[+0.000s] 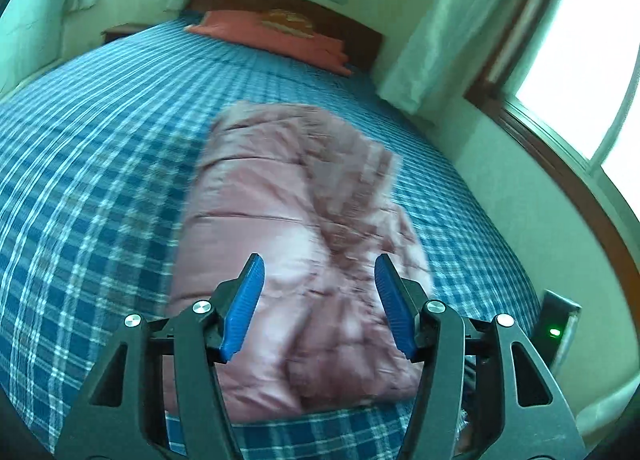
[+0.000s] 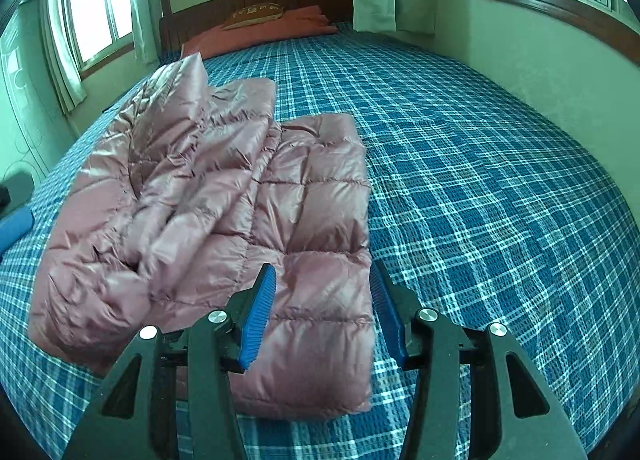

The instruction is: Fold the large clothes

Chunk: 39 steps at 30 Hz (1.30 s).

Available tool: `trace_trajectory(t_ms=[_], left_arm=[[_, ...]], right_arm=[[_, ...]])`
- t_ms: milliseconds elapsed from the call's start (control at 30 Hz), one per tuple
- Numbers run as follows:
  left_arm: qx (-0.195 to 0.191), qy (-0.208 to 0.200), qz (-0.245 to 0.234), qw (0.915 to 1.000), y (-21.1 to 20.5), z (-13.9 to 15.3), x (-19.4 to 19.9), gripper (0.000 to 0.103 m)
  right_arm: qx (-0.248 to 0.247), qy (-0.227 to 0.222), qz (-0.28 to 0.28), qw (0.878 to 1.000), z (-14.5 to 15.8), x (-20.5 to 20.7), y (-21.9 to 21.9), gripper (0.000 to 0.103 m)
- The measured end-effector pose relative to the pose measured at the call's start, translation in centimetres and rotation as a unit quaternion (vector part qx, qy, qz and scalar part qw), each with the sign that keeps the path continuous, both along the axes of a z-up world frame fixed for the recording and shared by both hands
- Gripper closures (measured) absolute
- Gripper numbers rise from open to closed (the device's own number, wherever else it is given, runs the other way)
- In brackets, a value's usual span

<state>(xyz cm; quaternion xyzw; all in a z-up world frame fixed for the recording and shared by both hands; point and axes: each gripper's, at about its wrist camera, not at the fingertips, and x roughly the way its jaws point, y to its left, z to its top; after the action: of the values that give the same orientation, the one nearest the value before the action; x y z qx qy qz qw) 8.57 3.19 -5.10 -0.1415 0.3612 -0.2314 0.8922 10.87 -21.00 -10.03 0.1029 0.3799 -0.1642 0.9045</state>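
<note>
Plaid bedspread, quilted shiny pink jacket

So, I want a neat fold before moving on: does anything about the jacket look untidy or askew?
Yes. The pink puffer jacket on the plaid bed is only roughly folded: its left half is bunched and crumpled, with a flap sticking up at the far end, while the right panel lies flat. Both grippers are open and hold nothing.

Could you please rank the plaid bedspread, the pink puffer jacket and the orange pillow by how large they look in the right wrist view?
1. Plaid bedspread, filling most of the frame.
2. Pink puffer jacket.
3. Orange pillow, which looks smallest, though it lies farthest from the camera, so its true size is unsure.
</note>
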Motion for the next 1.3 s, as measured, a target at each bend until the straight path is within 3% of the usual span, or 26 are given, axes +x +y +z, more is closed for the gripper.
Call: trace_trajectory(t_ms=[233, 333, 433, 667, 733, 867, 1000, 1067, 1100, 1133, 1233, 1300], left_arm=[[-0.06, 0.079, 0.084, 0.9915, 5.1, -3.6, 4.3, 0.046], [-0.111, 0.119, 0.109, 0.9806, 6.8, -5.3, 6.0, 0.046], [-0.169, 0.15, 0.127, 0.9657, 8.4, -7.1, 7.6, 0.046], [-0.28, 0.217, 0.142, 0.9245, 10.3, -10.6, 10.2, 0.046], [-0.296, 0.229, 0.14, 0.9167, 10.2, -11.2, 10.5, 0.046], [-0.313, 0.238, 0.136, 0.9094, 9.7, -11.9, 11.3, 0.041], [-0.34, 0.251, 0.137, 0.8957, 9.4, -12.8, 11.7, 0.041], [-0.345, 0.251, 0.138, 0.8938, 9.2, -13.0, 11.8, 0.041], [-0.341, 0.25, 0.137, 0.8959, 9.0, -12.9, 11.8, 0.041], [-0.337, 0.247, 0.136, 0.8983, 9.0, -12.6, 11.7, 0.041], [-0.316, 0.228, 0.118, 0.9135, 8.4, -11.4, 11.8, 0.035], [-0.294, 0.208, 0.098, 0.9276, 7.7, -10.4, 12.2, 0.028]], right_arm=[[0.022, -0.009, -0.005, 1.0, 0.7, 1.8, -0.4, 0.054], [0.058, -0.024, -0.011, 0.998, 1.1, 2.6, -1.2, 0.054], [0.135, -0.054, -0.013, 0.989, 1.2, 3.7, -2.7, 0.034], [0.282, -0.092, 0.019, 0.955, -0.2, 8.5, -4.6, 0.031], [0.302, -0.094, 0.035, 0.948, -0.6, 10.1, -4.4, 0.031], [0.32, -0.099, 0.071, 0.94, -0.8, 12.2, -3.5, 0.028], [0.328, -0.097, 0.07, 0.937, -1.5, 13.4, -3.3, 0.027], [0.342, -0.096, 0.064, 0.933, -2.1, 13.8, -3.7, 0.027], [0.349, -0.096, 0.061, 0.93, -2.5, 13.8, -3.9, 0.034], [0.354, -0.094, 0.061, 0.929, -2.9, 13.9, -3.9, 0.057], [0.362, -0.08, 0.073, 0.926, -3.4, 14.2, -4.1, 0.078], [0.348, -0.084, 0.079, 0.93, -3.0, 13.8, -4.0, 0.081]])
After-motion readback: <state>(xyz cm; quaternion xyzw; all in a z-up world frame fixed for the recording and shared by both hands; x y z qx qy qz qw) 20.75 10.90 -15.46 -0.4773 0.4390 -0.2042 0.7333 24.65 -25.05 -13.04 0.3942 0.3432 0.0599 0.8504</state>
